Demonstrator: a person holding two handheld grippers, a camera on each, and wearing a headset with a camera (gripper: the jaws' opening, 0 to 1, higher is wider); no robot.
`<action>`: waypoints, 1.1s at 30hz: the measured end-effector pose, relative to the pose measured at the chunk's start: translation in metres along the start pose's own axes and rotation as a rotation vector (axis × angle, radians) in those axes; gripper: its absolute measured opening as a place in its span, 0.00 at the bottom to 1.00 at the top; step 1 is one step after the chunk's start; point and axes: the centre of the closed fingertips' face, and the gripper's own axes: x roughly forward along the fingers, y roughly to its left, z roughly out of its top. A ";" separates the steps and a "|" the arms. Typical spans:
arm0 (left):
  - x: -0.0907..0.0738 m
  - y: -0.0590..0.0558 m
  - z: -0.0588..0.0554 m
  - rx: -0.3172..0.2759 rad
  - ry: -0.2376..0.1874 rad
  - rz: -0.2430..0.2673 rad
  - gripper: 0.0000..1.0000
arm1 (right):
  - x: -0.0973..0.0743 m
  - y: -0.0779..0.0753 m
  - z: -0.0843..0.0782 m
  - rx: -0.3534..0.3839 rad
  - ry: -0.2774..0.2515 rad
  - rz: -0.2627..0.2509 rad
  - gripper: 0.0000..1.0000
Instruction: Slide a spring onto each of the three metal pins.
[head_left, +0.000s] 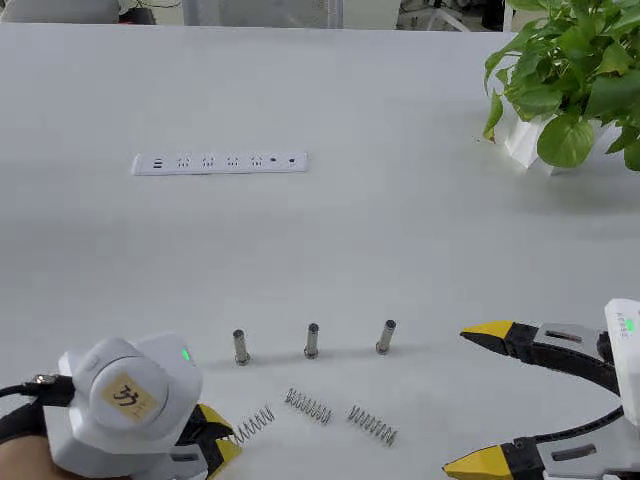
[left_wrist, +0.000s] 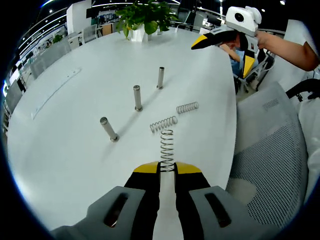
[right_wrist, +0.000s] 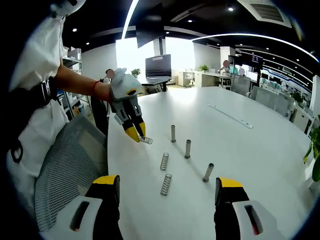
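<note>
On the white counter (head_left: 400, 230) we find three metal pins standing upright in a row: the left pin (head_left: 241, 347), the middle pin (head_left: 312, 340) and the right pin (head_left: 386, 336). None yet carries a spring. Three springs sit just in front of them, on the person's side.

We record the left claw (head_left: 222, 436) at the near left, its yellow tips pressed together on one end of the left spring (head_left: 252, 423). The left gripper view shows the coil running straight out from the pinch toward the pins. We cannot tell whether its far end rests on the counter.

The middle spring (head_left: 307, 405) and the right spring (head_left: 372, 425) lie flat, apart from each other and untouched.

The right claw (head_left: 480, 396) is spread wide and holds nothing, to the right of the right spring.

A power strip (head_left: 220, 162) lies farther back, and a potted plant (head_left: 565, 80) stands at the far right.
</note>
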 end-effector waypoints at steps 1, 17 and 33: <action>-0.002 -0.001 0.002 -0.009 -0.010 0.001 0.07 | 0.002 0.003 0.004 -0.007 -0.005 0.014 0.75; -0.030 -0.032 0.043 0.012 -0.240 -0.091 0.07 | 0.043 0.043 0.075 -0.038 -0.064 0.243 0.43; -0.045 -0.054 0.061 0.064 -0.329 -0.156 0.07 | 0.065 0.064 0.080 -0.056 -0.020 0.355 0.20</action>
